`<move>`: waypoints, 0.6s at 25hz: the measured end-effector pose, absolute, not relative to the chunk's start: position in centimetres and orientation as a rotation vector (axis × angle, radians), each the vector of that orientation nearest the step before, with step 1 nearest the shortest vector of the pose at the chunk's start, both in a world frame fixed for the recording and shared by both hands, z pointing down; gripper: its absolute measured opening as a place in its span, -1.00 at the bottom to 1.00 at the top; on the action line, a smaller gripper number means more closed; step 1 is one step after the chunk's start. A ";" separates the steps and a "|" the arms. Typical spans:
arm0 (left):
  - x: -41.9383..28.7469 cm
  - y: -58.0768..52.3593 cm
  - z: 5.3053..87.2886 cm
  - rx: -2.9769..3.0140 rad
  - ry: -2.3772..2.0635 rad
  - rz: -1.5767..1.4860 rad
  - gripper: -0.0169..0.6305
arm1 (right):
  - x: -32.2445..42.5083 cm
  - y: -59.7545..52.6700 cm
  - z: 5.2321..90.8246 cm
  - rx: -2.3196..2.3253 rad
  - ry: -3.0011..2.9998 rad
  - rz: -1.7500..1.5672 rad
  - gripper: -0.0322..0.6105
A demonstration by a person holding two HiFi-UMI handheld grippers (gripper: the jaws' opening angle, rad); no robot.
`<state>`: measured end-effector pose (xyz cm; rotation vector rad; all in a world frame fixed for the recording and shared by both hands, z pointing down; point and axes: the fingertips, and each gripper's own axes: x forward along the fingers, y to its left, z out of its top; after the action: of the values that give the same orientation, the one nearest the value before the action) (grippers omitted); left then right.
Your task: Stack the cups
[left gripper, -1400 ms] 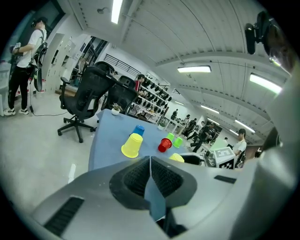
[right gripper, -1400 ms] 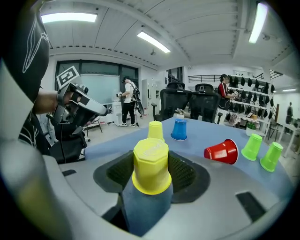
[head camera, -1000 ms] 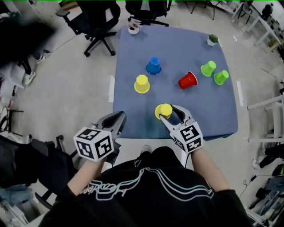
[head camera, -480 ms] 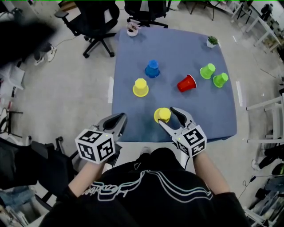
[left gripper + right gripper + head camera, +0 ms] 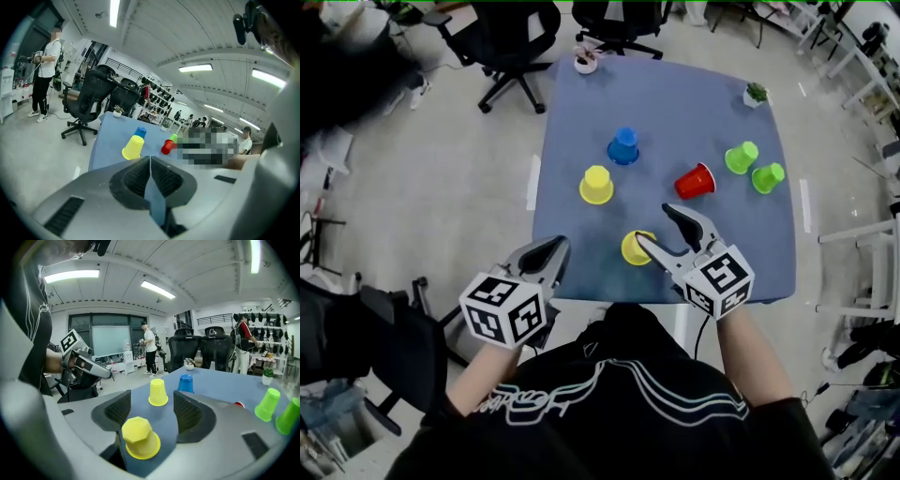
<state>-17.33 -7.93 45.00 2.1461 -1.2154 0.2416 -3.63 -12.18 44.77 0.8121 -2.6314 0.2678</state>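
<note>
Cups sit upside down on the blue table (image 5: 675, 94) in the head view: a near yellow cup (image 5: 635, 248) by the front edge, a far yellow cup (image 5: 596, 184), a blue cup (image 5: 623, 145) and a red cup (image 5: 696, 180) beyond. The right gripper (image 5: 654, 225) hovers over the near one. Left gripper view: the left gripper (image 5: 150, 161) has its jaws pressed together, empty. Right gripper view: the jaws have just been opening and stand wide, with the near yellow cup low between them and neither pad touching it.

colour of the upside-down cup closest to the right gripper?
Yellow. The upside-down yellow plastic cup shows best in the right gripper view.
</note>
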 end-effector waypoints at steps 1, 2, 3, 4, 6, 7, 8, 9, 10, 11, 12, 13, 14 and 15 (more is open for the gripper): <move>-17.2 -8.1 45.0 2.140 -1.223 0.240 -0.85 | -3.8 -12.8 44.6 0.793 -2.635 0.256 -0.01; -17.1 -8.2 44.9 2.132 -1.232 0.237 -0.85 | -3.9 -13.4 44.6 0.771 -2.636 0.248 -0.01; -17.1 -8.4 44.8 2.122 -1.243 0.232 -0.85 | -4.1 -13.9 44.6 0.745 -2.634 0.241 -0.01; -17.1 -8.5 44.7 2.113 -1.254 0.227 -0.85 | -4.3 -14.4 44.6 0.719 -2.632 0.235 -0.01; -17.2 -8.8 44.5 2.093 -1.282 0.217 -0.85 | -4.9 -15.2 44.7 0.663 -2.631 0.223 -0.01; -17.3 -9.0 44.3 2.082 -1.297 0.212 -0.85 | -5.3 -15.6 44.7 0.636 -2.631 0.218 -0.01; -17.4 -9.1 44.2 2.070 -1.312 0.205 -0.85 | -5.7 -16.0 44.7 0.609 -2.632 0.213 -0.01; -17.6 -9.2 44.0 2.058 -1.328 0.197 -0.85 | -6.1 -16.3 44.7 0.581 -2.633 0.208 -0.01; -17.7 -9.3 43.8 2.046 -1.345 0.189 -0.85 | -6.5 -16.6 44.7 0.553 -2.633 0.203 -0.01; -17.8 -9.4 43.6 2.033 -1.362 0.182 -0.85 | -6.9 -16.9 44.8 0.525 -2.633 0.197 -0.01; -18.0 -9.4 43.5 2.021 -1.377 0.176 -0.85 | -7.2 -17.2 45.0 0.499 -2.630 0.193 -0.01; -18.1 -9.5 43.3 2.009 -1.393 0.171 -0.85 | -7.6 -17.5 45.2 0.475 -2.628 0.190 -0.01; -18.3 -9.5 43.2 1.996 -1.408 0.167 -0.85 | -7.9 -17.8 45.4 0.453 -2.626 0.190 -0.01; -18.5 -9.6 43.2 1.983 -1.422 0.164 -0.85 | -8.3 -18.1 45.5 0.434 -2.626 0.191 -0.01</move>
<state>-18.52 -9.57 43.19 1.9828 -1.4221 0.1638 -8.30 -18.14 45.53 0.4339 -2.6259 0.1909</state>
